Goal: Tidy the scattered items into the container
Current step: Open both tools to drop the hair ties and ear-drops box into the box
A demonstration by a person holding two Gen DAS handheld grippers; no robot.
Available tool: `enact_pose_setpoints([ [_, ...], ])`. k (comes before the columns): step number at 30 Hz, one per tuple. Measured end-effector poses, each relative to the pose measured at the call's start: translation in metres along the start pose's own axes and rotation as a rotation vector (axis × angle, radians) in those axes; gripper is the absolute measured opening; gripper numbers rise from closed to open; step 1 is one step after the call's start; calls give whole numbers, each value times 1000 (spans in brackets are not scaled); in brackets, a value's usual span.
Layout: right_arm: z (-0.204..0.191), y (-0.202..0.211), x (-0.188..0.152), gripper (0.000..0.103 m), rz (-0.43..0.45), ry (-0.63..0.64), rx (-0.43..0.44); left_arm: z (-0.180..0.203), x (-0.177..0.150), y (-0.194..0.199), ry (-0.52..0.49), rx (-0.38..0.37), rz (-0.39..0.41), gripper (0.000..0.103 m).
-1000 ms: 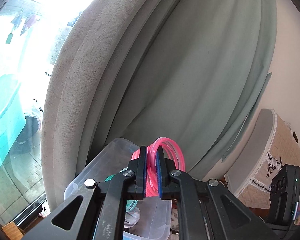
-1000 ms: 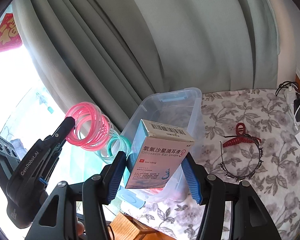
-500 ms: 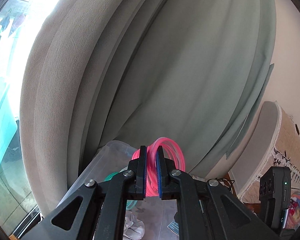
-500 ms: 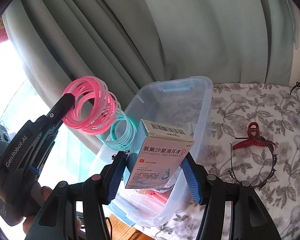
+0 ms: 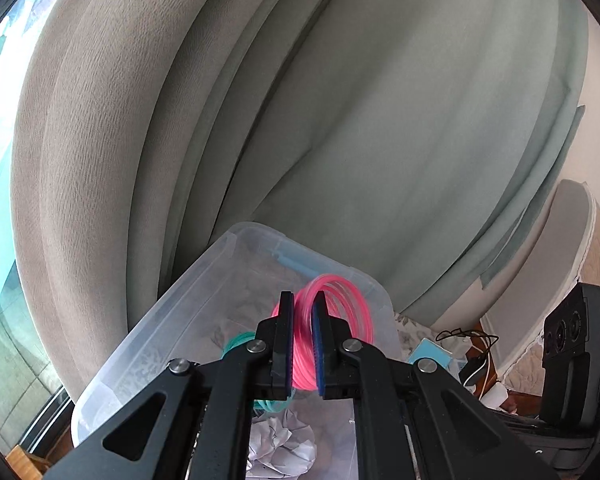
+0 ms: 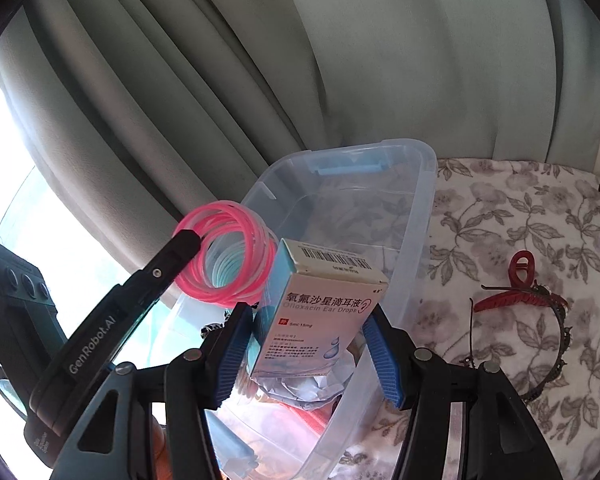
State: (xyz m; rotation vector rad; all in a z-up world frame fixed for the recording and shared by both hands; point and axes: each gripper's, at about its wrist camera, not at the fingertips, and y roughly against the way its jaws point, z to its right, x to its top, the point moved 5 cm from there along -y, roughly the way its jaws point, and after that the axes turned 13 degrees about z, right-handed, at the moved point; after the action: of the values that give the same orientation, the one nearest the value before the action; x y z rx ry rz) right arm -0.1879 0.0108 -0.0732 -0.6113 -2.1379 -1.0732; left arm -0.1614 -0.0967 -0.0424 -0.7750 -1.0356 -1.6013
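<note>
One ear-drops box (image 6: 320, 312); one clear bin (image 6: 416, 208); two grippers.

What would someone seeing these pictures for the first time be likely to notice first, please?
Probably the bright pink bangles, pinched in the left gripper just above the clear plastic container. Next, the white ear drops box clamped between the blue fingers of the right gripper, also over the container. Off to the right, a red hair claw and a dark headband lie on the floral cloth.
</note>
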Motion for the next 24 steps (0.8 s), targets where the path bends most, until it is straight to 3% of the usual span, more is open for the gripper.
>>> enact_pose_setpoints([
  [4,0,-7,0,61,-4,2,10,-20,-5,-9,9,13,-22,8],
  [18,-1,-21,1,62,0,26,4,-32,-19,-12,54,69,-53,10],
  [20,-1,-21,1,63,1,29,3,-34,-20,-13,61,76,-56,17],
  [22,-2,-22,1,65,1,35,5,-36,-22,-13,67,84,-60,38],
  [24,-2,-22,0,66,4,40,3,-35,-22,-12,72,86,-53,43],
])
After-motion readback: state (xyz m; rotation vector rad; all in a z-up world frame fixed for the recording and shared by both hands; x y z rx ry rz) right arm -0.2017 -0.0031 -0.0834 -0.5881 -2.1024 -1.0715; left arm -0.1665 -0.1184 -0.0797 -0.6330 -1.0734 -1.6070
